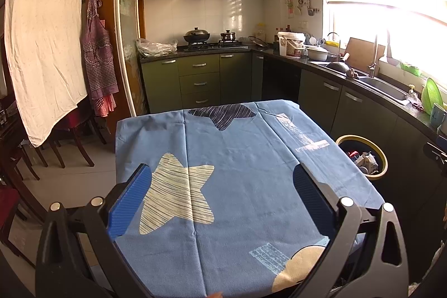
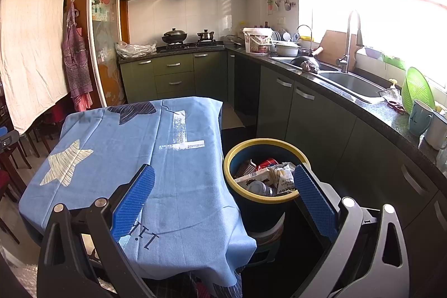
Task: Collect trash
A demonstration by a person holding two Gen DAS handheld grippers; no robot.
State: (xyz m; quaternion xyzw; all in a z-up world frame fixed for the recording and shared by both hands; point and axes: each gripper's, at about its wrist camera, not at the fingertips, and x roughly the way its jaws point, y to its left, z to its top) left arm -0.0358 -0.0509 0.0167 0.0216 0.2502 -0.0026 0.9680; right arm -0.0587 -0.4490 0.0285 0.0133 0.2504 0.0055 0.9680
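Trash (image 2: 266,176) sat piled in a round dark bin (image 2: 262,198) with a yellow rim, standing upright on the floor just beside the right edge of the worktop (image 2: 178,186), mouth facing up; a red can and crumpled printed wrappers lay jumbled with no shared long axis. Left gripper (image 1: 222,187) hung wide open and empty over the blue star-print cloth (image 1: 237,172) covering the worktop, bin (image 1: 363,157) off to its right. Right gripper (image 2: 223,186) was also spread wide, holding nothing, its left pad over the cloth edge and its right pad over the bin rim.
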